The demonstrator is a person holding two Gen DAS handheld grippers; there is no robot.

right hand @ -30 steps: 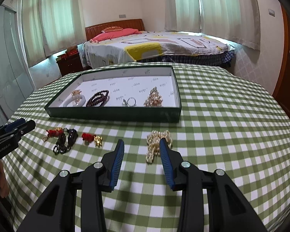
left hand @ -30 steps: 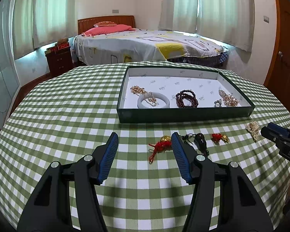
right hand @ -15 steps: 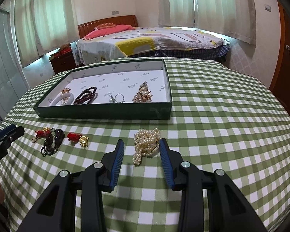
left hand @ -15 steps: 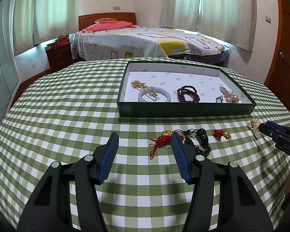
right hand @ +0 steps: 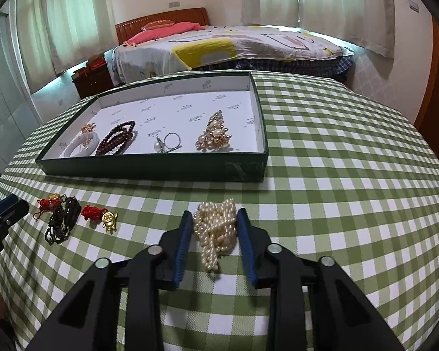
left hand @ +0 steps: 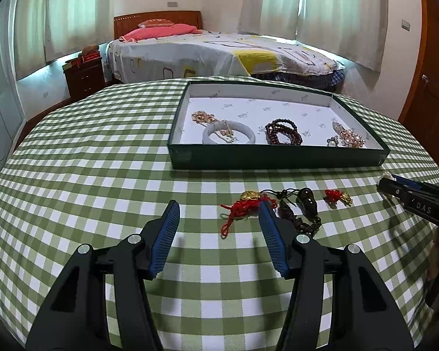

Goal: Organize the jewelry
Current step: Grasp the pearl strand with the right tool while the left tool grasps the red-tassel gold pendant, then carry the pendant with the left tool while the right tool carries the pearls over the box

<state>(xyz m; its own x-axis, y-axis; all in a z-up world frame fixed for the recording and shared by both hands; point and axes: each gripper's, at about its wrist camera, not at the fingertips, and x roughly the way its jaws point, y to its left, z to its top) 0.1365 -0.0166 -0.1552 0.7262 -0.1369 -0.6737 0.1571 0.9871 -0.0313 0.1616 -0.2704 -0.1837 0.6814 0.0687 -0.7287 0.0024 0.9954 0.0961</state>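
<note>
A heap of white pearls (right hand: 215, 231) lies on the green checked cloth in front of the tray. My right gripper (right hand: 213, 215) straddles it, a blue pad close on each side. Its jaws are closing and the heap does not look squeezed. My left gripper (left hand: 218, 206) hangs open over the cloth, with a red tassel charm (left hand: 243, 207) just inside its right finger (left hand: 270, 234). Beside that lie a dark beaded cord (left hand: 303, 207) and a small red and gold charm (left hand: 338, 197). The green tray (right hand: 149, 169) holds a white bangle (right hand: 82, 146), dark red beads (right hand: 117, 142), a ring (right hand: 168, 143) and a gold brooch (right hand: 215, 134).
The right gripper's tip (left hand: 406, 190) enters the left wrist view at the right edge. The left gripper's tip (right hand: 5, 210) shows at the left edge of the right wrist view. Behind the round table stand a bed (left hand: 219, 52) and a nightstand (left hand: 85, 76).
The right gripper has moved forward and down until the pearls sit between its fingers, and its jaws have narrowed. The left gripper has stayed nearly in place.
</note>
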